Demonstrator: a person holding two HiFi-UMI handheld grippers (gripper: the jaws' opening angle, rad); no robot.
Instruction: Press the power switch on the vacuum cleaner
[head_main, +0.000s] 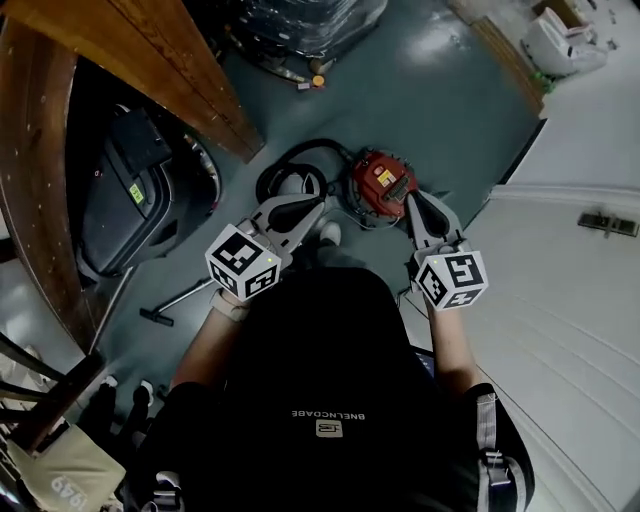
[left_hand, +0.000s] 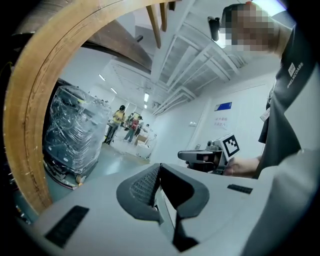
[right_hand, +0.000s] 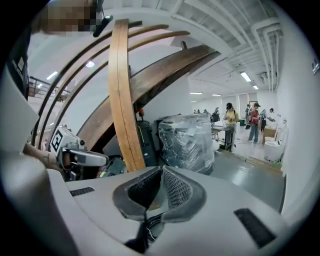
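Observation:
In the head view a red canister vacuum cleaner (head_main: 380, 185) stands on the grey floor below me, its black hose (head_main: 290, 172) coiled at its left. Both grippers are held up in front of the person's chest, well above it. My left gripper (head_main: 318, 201) points toward the hose coil, jaws shut with nothing between them. My right gripper (head_main: 410, 199) points over the vacuum's near right edge, also shut and empty. The gripper views look out level across the room and do not show the vacuum. The left gripper (left_hand: 159, 167) sees the right one (left_hand: 207, 157); the right gripper (right_hand: 161, 170) sees the left one (right_hand: 77, 158).
A curved wooden structure (head_main: 150, 60) rises at the left with a black case (head_main: 135, 190) under it. A floor nozzle on a wand (head_main: 160, 312) lies at the left. A plastic-wrapped pallet (right_hand: 187, 140) and distant people (right_hand: 255, 120) stand across the room. A white wall (head_main: 570, 250) runs along the right.

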